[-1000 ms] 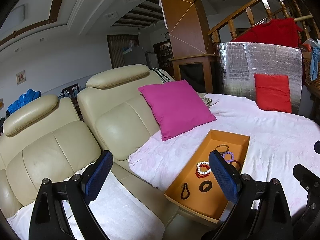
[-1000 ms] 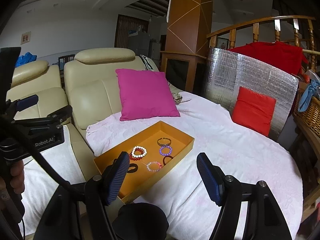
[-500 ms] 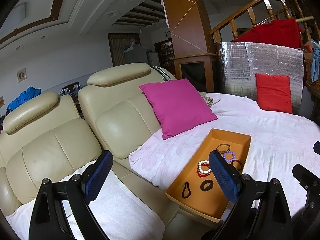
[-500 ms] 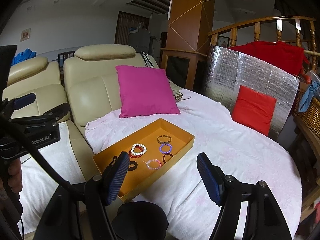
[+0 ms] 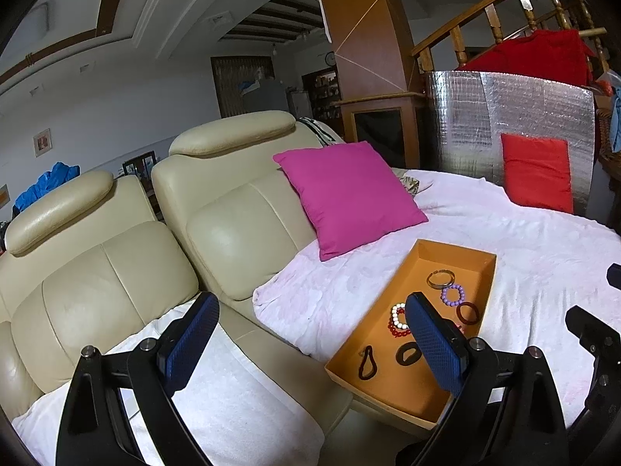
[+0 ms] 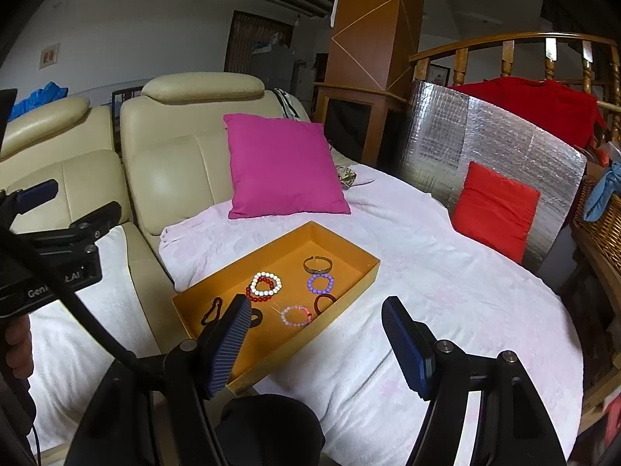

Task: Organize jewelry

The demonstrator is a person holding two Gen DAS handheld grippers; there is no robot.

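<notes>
An orange tray [image 6: 361, 277] [image 5: 487, 291] lies on a table under a white cloth and holds several bracelets: a white bead one [image 6: 265, 283], a purple one [image 6: 320, 282], a pink one [image 6: 296, 315], a metal bangle [image 6: 317, 264] and dark hair ties [image 5: 367, 362]. My left gripper [image 5: 310, 341] is open and empty, above the tray's near left end. My right gripper [image 6: 314, 343] is open and empty, above the tray's near right edge. The left gripper also shows at the left of the right wrist view [image 6: 70, 229].
A cream leather sofa [image 5: 116, 264] stands left of the table with a white towel [image 5: 240, 407] on its seat. A magenta cushion [image 6: 285, 167] leans behind the tray. A red cushion [image 6: 495, 211] rests against a silver foil panel [image 6: 485, 143]. A wicker basket [image 6: 599, 217] stands at the right.
Both views have shifted slightly: the tray sits a little higher and further in the frame. Both grippers stay open and empty.
</notes>
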